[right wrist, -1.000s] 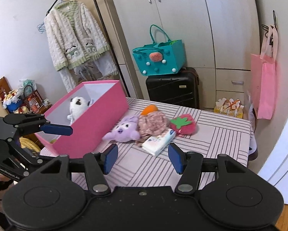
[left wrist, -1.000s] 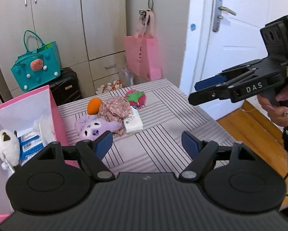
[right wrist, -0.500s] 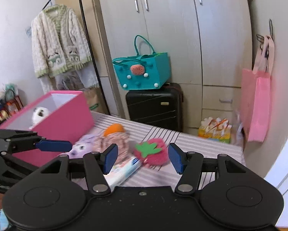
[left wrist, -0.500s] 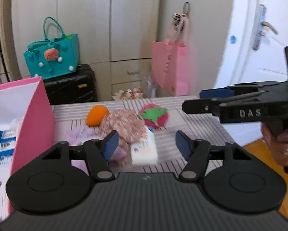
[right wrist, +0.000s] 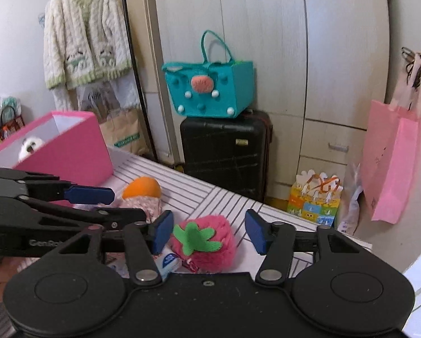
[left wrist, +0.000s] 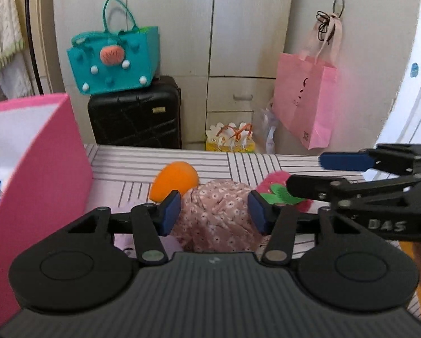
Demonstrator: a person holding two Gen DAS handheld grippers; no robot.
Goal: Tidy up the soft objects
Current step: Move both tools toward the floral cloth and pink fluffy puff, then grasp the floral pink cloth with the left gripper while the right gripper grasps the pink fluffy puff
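Note:
On the striped table point(left wrist: 266, 160) lies a pile of soft things. My left gripper point(left wrist: 213, 212) hangs low over it, jaws closing, with the pink floral cloth point(left wrist: 216, 219) between the pads but not visibly squeezed. An orange plush point(left wrist: 173, 180) sits just behind the cloth, and a purple plush point(left wrist: 126, 246) shows under the left finger. My right gripper point(right wrist: 209, 233) is also closing, with the red strawberry plush point(right wrist: 204, 242) between its pads and a gap on the right side. A tissue pack point(right wrist: 169, 262) lies beside the strawberry. Each gripper appears in the other's view: the left gripper point(right wrist: 128, 204), the right gripper point(left wrist: 304, 171).
A pink box point(right wrist: 69, 152) stands on the table's left with a panda plush point(right wrist: 30, 146) inside. Behind the table are a black suitcase point(right wrist: 224, 152) with a teal bag point(right wrist: 210, 90) on it, wardrobe doors, and a pink bag point(right wrist: 387, 163) hanging on the wall.
Both grippers have come down and forward onto the pile and their jaws have narrowed. The left now frames the floral cloth, the right the strawberry plush.

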